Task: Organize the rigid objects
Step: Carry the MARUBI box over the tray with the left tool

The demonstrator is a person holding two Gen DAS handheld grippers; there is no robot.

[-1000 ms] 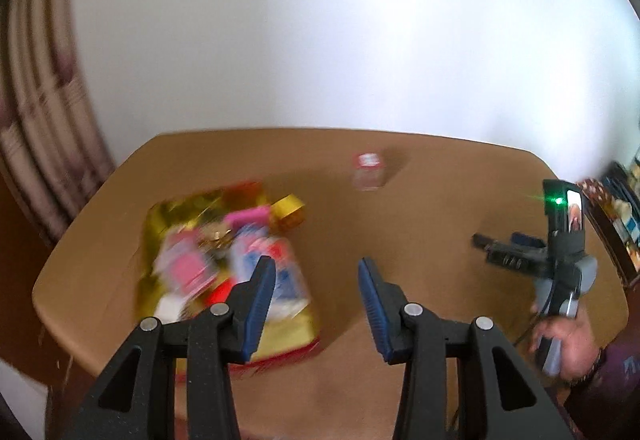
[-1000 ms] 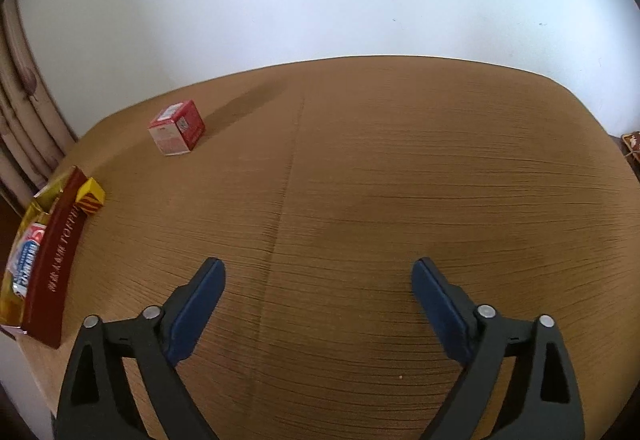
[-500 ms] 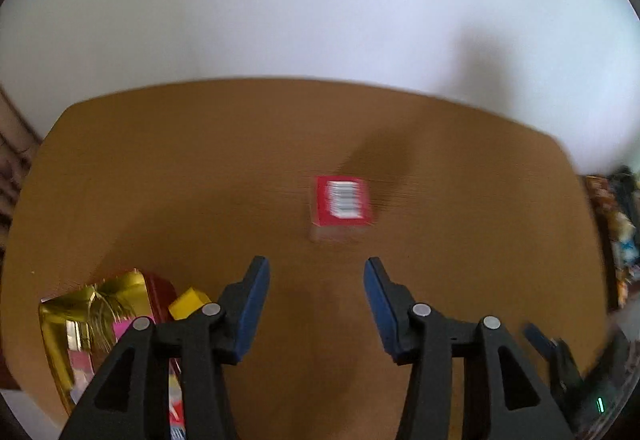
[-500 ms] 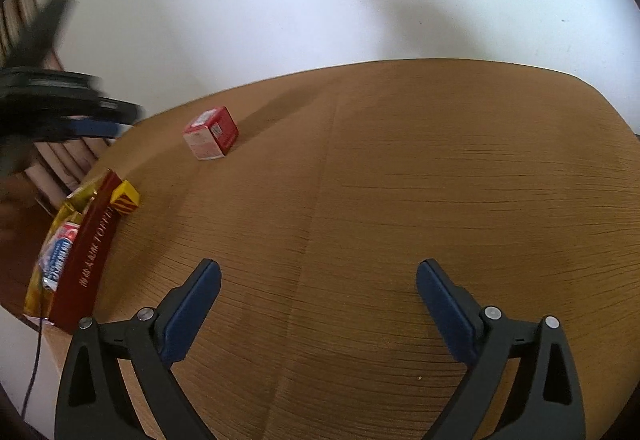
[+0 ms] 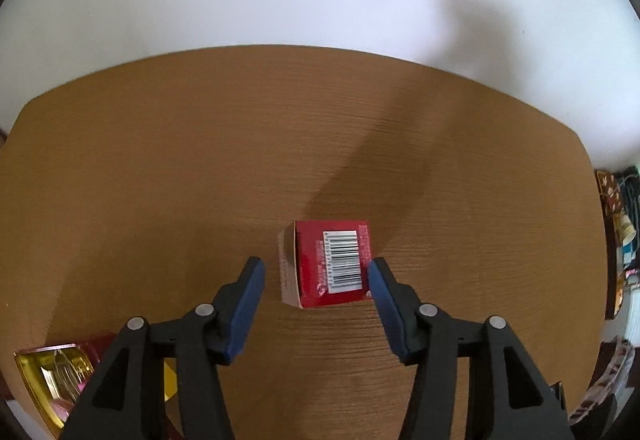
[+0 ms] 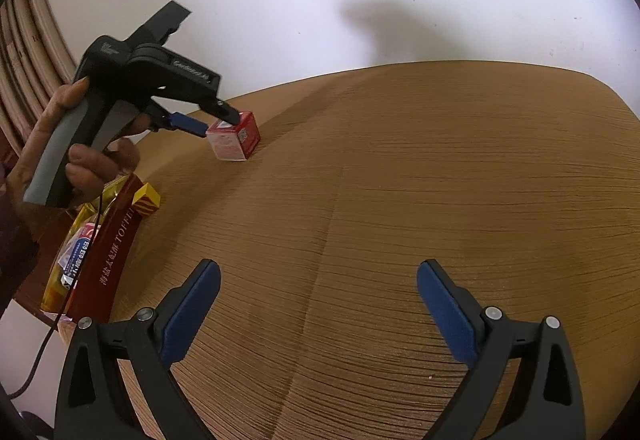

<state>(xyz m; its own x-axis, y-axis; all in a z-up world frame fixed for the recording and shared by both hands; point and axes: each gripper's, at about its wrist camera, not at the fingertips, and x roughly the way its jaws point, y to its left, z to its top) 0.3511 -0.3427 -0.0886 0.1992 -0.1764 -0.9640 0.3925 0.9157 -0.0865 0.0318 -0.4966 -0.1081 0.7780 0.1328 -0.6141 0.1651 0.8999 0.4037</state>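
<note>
A small red box [image 5: 330,268] with a barcode on top sits on the brown table [image 5: 160,167]. My left gripper [image 5: 316,272] is open, its blue fingers on either side of the box's near end, the right one close to it. The right wrist view shows the box [image 6: 235,135] at the far left, with the left gripper [image 6: 218,121] reaching it. My right gripper [image 6: 318,280] is open and empty over the table, far from the box.
A red-and-gold tray [image 6: 108,252] holding packets lies at the table's left edge, also in the left wrist view [image 5: 52,372]. A small yellow box [image 6: 147,199] lies beside it. A white wall stands behind the table. Clutter lies off the right edge [image 5: 620,240].
My left gripper swung from the tray to the red box and closed in, so the box now sits between its open fingers. My right gripper barely moved.
</note>
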